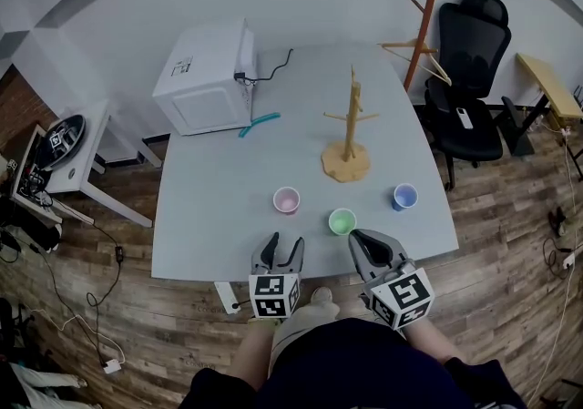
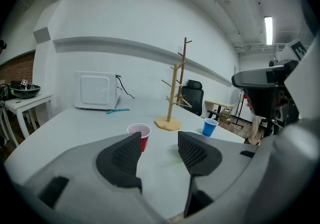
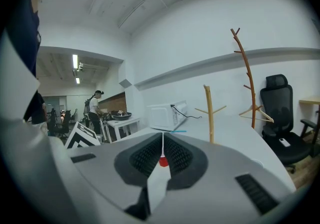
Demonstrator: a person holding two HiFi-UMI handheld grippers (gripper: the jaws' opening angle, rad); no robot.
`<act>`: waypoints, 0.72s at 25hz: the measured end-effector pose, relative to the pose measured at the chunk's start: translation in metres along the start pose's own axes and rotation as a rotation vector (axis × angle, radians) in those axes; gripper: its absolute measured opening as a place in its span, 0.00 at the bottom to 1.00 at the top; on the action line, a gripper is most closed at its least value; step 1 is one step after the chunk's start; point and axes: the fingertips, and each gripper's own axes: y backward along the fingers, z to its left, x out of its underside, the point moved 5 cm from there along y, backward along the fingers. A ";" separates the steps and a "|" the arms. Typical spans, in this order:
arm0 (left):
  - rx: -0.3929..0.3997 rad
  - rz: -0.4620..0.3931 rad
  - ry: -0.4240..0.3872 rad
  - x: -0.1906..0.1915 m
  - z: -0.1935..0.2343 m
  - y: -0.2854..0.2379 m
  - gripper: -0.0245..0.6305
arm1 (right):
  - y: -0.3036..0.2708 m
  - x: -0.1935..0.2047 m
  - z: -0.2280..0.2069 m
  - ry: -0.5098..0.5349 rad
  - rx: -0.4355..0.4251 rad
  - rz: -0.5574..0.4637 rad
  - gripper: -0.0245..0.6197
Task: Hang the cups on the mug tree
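My left gripper [image 1: 283,244] had jaws apart, holding nothing, pink cup [image 1: 286,200] at twelve o'clock. My right gripper [image 1: 363,241] was closed, empty, green cup [image 1: 342,221] at eleven o'clock.

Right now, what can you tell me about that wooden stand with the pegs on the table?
The mug tree looks like pale wood: a slim post with short pegs angled upward, fixed in a roundish flat base. It stands upright on the grey table, toward its far side. Its pegs are bare, and nothing but the table touches it.
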 end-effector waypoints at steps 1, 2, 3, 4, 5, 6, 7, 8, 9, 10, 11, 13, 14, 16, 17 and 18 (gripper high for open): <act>-0.003 -0.001 0.002 0.001 0.003 -0.003 0.38 | -0.003 0.000 -0.001 -0.002 0.003 0.001 0.08; -0.005 -0.002 0.004 0.002 0.006 -0.006 0.39 | -0.005 0.000 -0.002 -0.005 0.007 0.000 0.08; -0.006 0.001 0.004 0.004 0.008 -0.009 0.40 | -0.007 -0.001 -0.003 -0.006 0.010 -0.001 0.08; -0.008 0.004 0.001 0.005 0.011 -0.012 0.41 | -0.010 -0.002 -0.004 -0.006 0.013 -0.003 0.08; -0.009 0.007 -0.003 0.006 0.013 -0.016 0.41 | -0.012 -0.003 -0.005 -0.006 0.016 -0.005 0.08; -0.010 0.011 -0.007 0.007 0.015 -0.019 0.42 | -0.015 -0.004 -0.006 -0.006 0.019 -0.006 0.09; -0.010 0.016 -0.011 0.009 0.017 -0.022 0.42 | -0.017 -0.004 -0.007 -0.007 0.023 -0.005 0.08; -0.007 0.020 -0.014 0.010 0.019 -0.026 0.43 | -0.019 -0.003 -0.008 -0.008 0.027 -0.003 0.08; -0.004 0.025 -0.015 0.012 0.020 -0.029 0.43 | -0.021 -0.002 -0.009 -0.009 0.030 0.000 0.08; -0.001 0.030 -0.015 0.014 0.021 -0.032 0.44 | -0.023 -0.002 -0.009 -0.010 0.033 0.002 0.08; 0.002 0.037 -0.016 0.016 0.023 -0.035 0.45 | -0.025 -0.001 -0.009 -0.010 0.036 0.003 0.08; 0.009 0.051 -0.016 0.022 0.026 -0.043 0.47 | -0.029 -0.001 -0.010 -0.007 0.042 0.005 0.08; 0.011 0.059 -0.017 0.024 0.029 -0.047 0.48 | -0.031 -0.001 -0.011 -0.007 0.046 0.005 0.08; 0.017 0.073 -0.017 0.027 0.033 -0.054 0.49 | -0.036 -0.002 -0.012 -0.006 0.053 0.005 0.08; 0.020 0.079 -0.016 0.028 0.035 -0.058 0.49 | -0.038 -0.002 -0.013 -0.006 0.057 0.005 0.08; 0.023 0.087 -0.014 0.029 0.037 -0.062 0.49 | -0.040 -0.003 -0.014 -0.006 0.060 0.006 0.08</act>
